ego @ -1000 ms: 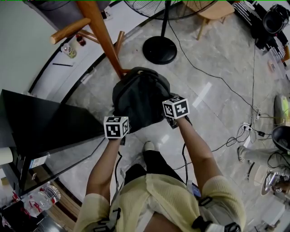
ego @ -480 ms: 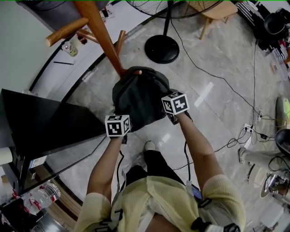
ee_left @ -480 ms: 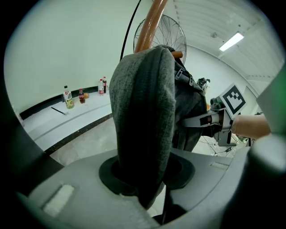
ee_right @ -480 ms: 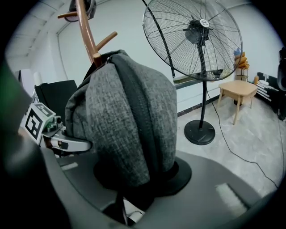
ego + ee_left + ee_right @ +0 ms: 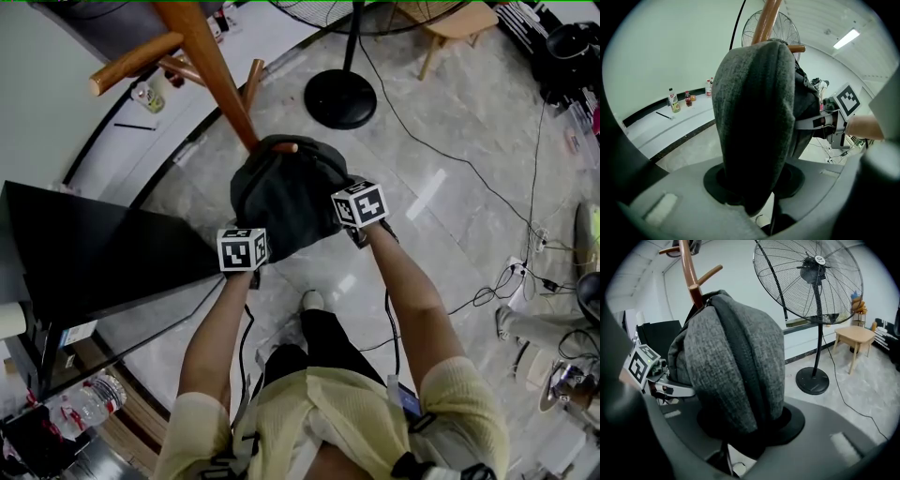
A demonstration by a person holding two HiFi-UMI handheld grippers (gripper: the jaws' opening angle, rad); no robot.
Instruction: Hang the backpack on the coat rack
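A dark grey backpack (image 5: 281, 202) hangs against the wooden coat rack pole (image 5: 211, 70), and a peg tip (image 5: 286, 147) pokes out over its top. My left gripper (image 5: 247, 236) is shut on the backpack's left side, where grey fabric (image 5: 754, 108) fills the space between its jaws (image 5: 754, 187). On the other side, my right gripper (image 5: 349, 217) holds the backpack too. Its jaws (image 5: 750, 427) are opening, with the zippered fabric (image 5: 736, 371) still pressed between them. The rack's pole (image 5: 689, 273) rises just behind the bag.
A standing fan's round base (image 5: 339, 98) sits beyond the backpack, with its cable (image 5: 450, 159) running across the marble floor. A black cabinet top (image 5: 84, 253) lies at the left. There is a wooden stool (image 5: 441, 23) at the back and bottles (image 5: 150, 94) on a ledge.
Both grippers and the backpack have shifted a little toward the rack and sunk. The peg tip now shows above the bag's top, where earlier it was hidden.
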